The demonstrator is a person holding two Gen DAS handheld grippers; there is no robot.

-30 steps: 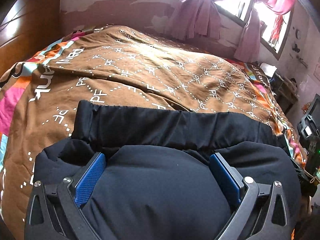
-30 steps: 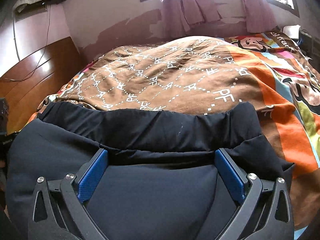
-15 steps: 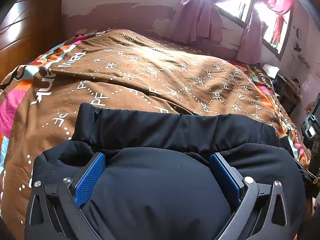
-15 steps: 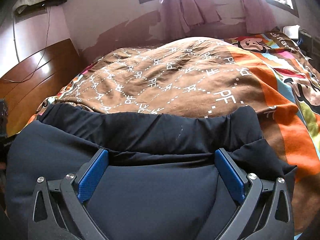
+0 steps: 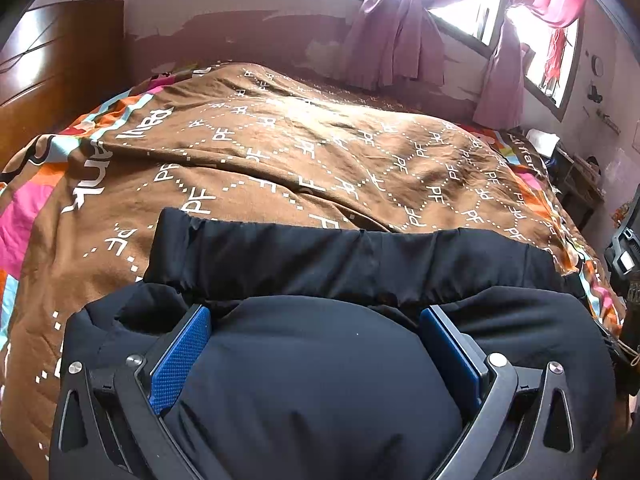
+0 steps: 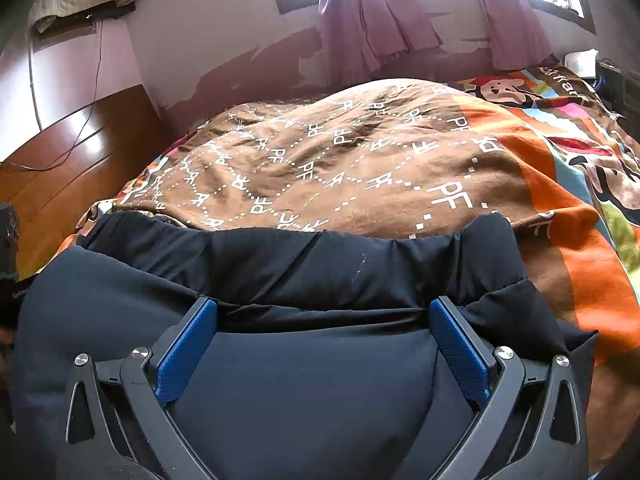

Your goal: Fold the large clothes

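A bed carries everything, covered by a brown blanket (image 5: 304,160) (image 6: 360,160) printed with white "PF" letters in a dotted diamond grid and edged with bright orange, pink and blue cartoon bands. Directly on the blanket, at its near edge, lies a dark folded garment (image 5: 352,256) (image 6: 320,268), its long band stretched across the blanket's width, bulkier folds heaped nearer the cameras.

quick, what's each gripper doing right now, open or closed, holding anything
Left gripper: open, wide apart, dark garment bulging between, not pinched.
Right gripper: open, same garment between, not clamped.
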